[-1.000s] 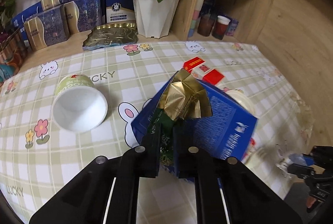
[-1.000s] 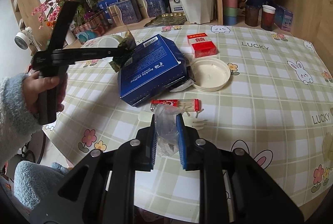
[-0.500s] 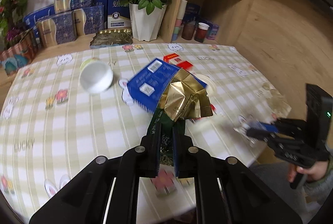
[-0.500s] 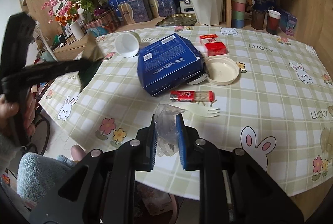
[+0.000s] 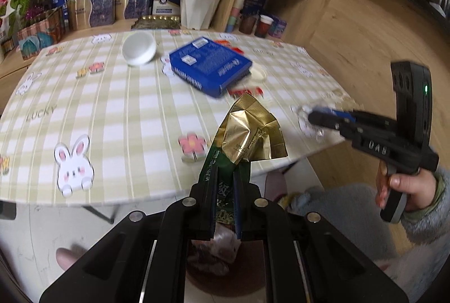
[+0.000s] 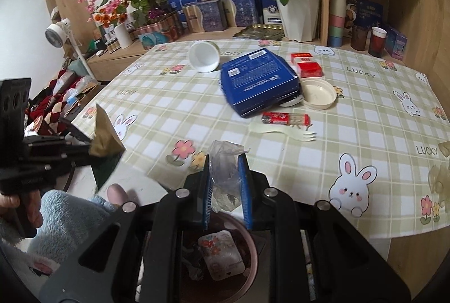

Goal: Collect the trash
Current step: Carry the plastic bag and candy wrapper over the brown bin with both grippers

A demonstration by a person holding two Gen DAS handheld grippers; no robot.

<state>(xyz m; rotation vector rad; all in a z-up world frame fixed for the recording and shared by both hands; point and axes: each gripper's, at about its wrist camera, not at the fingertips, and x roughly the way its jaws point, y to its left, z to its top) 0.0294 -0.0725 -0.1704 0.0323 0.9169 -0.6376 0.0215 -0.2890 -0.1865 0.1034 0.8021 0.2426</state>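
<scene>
Two hand-held tongs hang just off the near edge of a counter [image 6: 365,117] covered in a green checked cloth with rabbits and flowers.

The left tongs [image 5: 223,184] are clamped on a crumpled gold and green wrapper [image 5: 249,134], which sticks up past the tips, over the counter's rim. The right tongs [image 6: 226,170] are pinched on a scrap of clear plastic film [image 6: 223,159], also at the near rim. Below both, off the counter, sits a round bin [image 6: 250,255] that already holds a flowered tray and other litter.

More rubbish lies on the counter, well apart from the tongs: a blue box [image 6: 257,80] near the middle, a white cup [image 6: 204,56] on its side toward the far edge, a red packet [image 6: 305,65], a shallow white lid [image 6: 319,93] just beside the box, a red stick pack [image 6: 285,118] and a pale plastic fork [image 6: 284,132].

The near half of the cloth is bare, leaving open room between the rim and the box. The far edge meets a shelf crowded with boxes and a white flowerpot [image 6: 298,18]. To the right stands a wooden shelf unit.
</scene>
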